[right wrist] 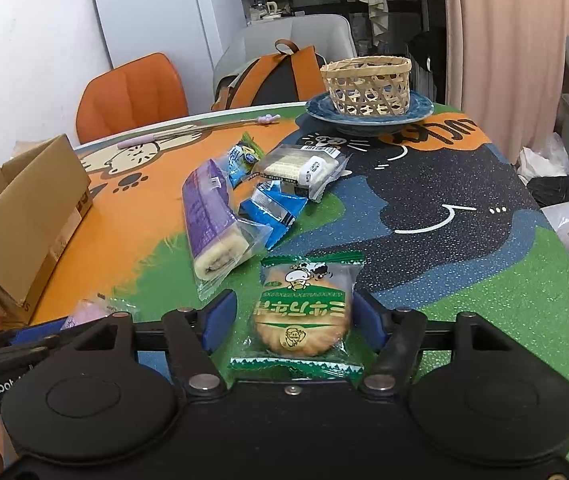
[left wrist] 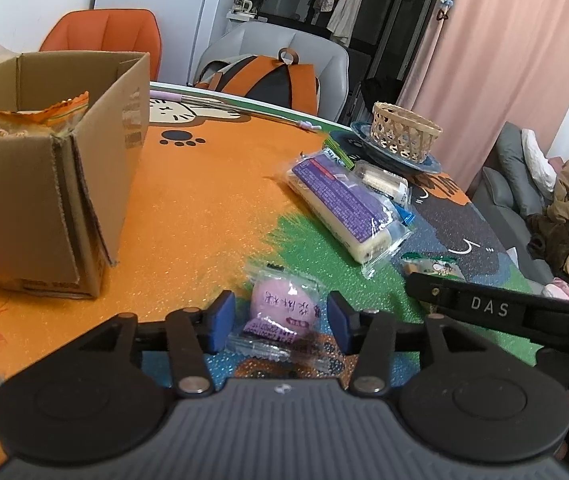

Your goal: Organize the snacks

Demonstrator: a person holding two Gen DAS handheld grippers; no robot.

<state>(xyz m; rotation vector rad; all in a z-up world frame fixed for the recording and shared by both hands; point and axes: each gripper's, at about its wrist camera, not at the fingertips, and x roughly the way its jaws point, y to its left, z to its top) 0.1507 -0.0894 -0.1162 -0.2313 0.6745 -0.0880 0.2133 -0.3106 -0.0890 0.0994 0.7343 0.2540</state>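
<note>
My left gripper is open, its blue pads either side of a pink round snack in a clear wrapper lying on the table. My right gripper is open around a green-wrapped round biscuit on the table. A long purple cake roll lies ahead, also in the left wrist view. Blue packets and a clear-wrapped white cake lie beyond it. A cardboard box stands at left holding an orange packet.
A woven basket sits on a blue plate at the table's far end. Orange chair and a grey chair with a backpack stand behind the table. A pink-tipped stick lies near the far edge.
</note>
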